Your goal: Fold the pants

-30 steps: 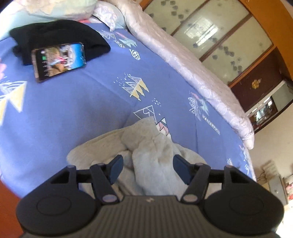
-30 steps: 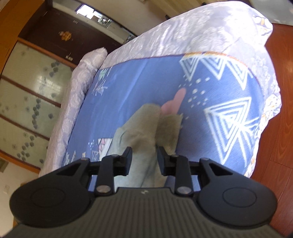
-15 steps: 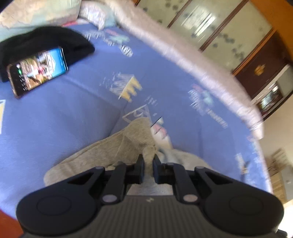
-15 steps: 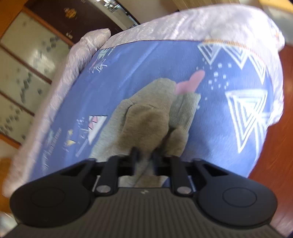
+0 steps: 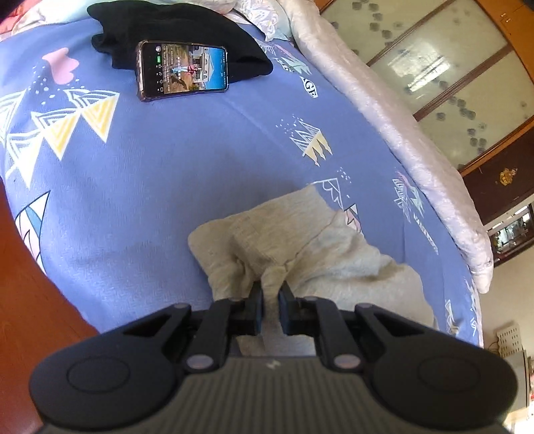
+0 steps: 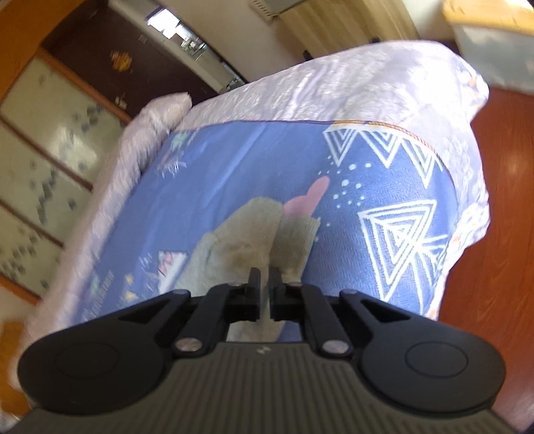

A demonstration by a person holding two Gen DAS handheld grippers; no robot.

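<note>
Both claws have just closed: left gripper [image 5: 271,302] and right gripper [image 6: 263,293] each pinch a ridge of the grey pants [image 5: 283,240], crumpled mid-bed [image 5: 167,173] toward its near edge. Grips look set; spreading can start.

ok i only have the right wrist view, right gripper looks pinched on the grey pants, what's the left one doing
Observer: The left gripper is shut on a fold of the grey pants too, near their edge.
Operator: anything else on the bed my view misses
Observer: Yes, a phone with its screen lit lies farther up the blue sheet, well apart from the pants.
Operator: is it flat on the sheet
Observer: Partly; its far edge rests on a black garment bunched near the pillows.
</note>
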